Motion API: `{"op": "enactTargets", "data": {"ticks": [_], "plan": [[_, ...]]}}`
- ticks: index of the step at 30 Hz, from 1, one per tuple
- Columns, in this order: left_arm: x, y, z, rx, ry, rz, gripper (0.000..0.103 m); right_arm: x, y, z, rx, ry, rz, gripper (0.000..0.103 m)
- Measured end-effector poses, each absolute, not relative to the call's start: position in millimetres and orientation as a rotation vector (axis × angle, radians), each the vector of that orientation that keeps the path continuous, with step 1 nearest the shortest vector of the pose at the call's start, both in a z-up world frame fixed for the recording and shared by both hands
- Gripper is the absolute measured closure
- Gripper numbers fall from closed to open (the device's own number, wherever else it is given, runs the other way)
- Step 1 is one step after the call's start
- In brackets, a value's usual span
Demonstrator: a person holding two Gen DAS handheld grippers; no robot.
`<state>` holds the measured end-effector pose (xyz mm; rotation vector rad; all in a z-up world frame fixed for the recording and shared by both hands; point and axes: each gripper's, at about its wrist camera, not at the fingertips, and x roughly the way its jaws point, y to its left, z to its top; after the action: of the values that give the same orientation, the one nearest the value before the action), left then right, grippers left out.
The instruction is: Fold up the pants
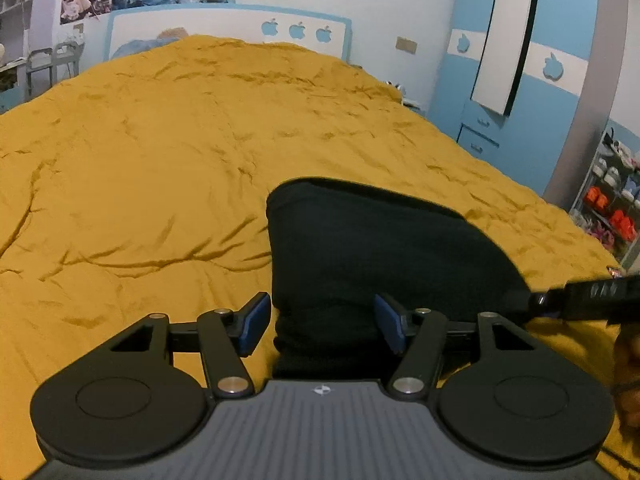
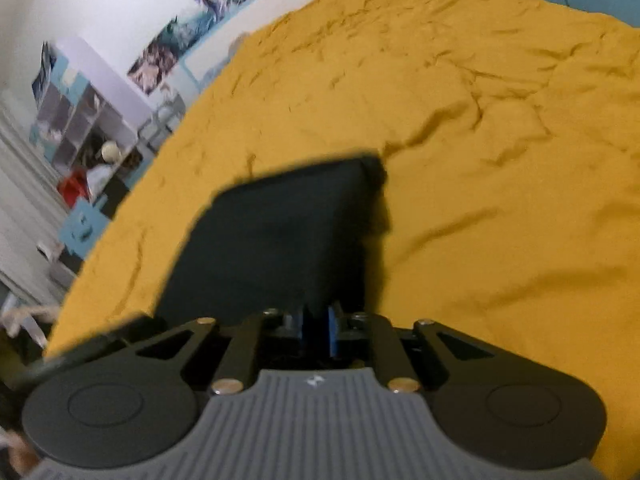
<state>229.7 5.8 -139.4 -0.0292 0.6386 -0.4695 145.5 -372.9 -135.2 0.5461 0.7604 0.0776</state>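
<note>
Matt black knit pants point(image 1: 360, 248) on creased, soft mustard cloth bedspread point(image 1: 160, 160).

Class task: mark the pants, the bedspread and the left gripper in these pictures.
pants point(image 1: 372, 240), left wrist view, on the flat top of the dark folded cloth.
bedspread point(image 1: 160, 152), left wrist view, on bare wrinkled yellow fabric.
left gripper point(image 1: 322, 322), left wrist view, midway between the blue fingertips.
</note>
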Motion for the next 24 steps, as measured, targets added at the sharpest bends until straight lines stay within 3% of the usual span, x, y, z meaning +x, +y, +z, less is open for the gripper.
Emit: {"op": "enactTargets", "data": {"ticks": [1,4,6,8,10,12,14,15,24], "plan": [[230.2,7.6,-137.7,-0.043,0.634,-0.471,0.033,144.6,-373.6,-131.4,0.526,0.758,0.063,0.063],[235.2,15.1,-133.0,-0.097,0.613,-0.467,0.033,138.0,-382.1,-116.1,0.534,0.702,0.072,0.063],[243.2,17.9,-136.5,-0.137,0.636,-0.460,0.032,138.9,-390.2,-115.8,0.559,0.678,0.094,0.069],[255.5,13.9,-150.9,-0.134,0.736,-0.443,0.031,145.5,-388.4,-122.9,0.547,0.735,0.122,0.089],[262.8,8.9,-168.4,-0.114,0.850,-0.436,0.029,152.8,-385.2,-135.0,0.473,0.815,0.111,0.087],[257.9,14.7,-171.8,-0.142,0.854,-0.442,0.028,151.9,-384.1,-135.1,0.431,0.835,0.111,0.087],[252.6,19.1,-168.9,-0.126,0.859,-0.449,0.026,144.9,-386.4,-123.3,0.375,0.814,0.098,0.073],[249.7,20.8,-167.8,-0.113,0.864,-0.454,0.026,143.0,-389.2,-119.0,0.363,0.805,0.095,0.070],[249.9,20.1,-122.7,-0.167,0.732,-0.482,0.030,199.8,-435.6,-72.3,0.251,0.676,0.217,0.069]]}}
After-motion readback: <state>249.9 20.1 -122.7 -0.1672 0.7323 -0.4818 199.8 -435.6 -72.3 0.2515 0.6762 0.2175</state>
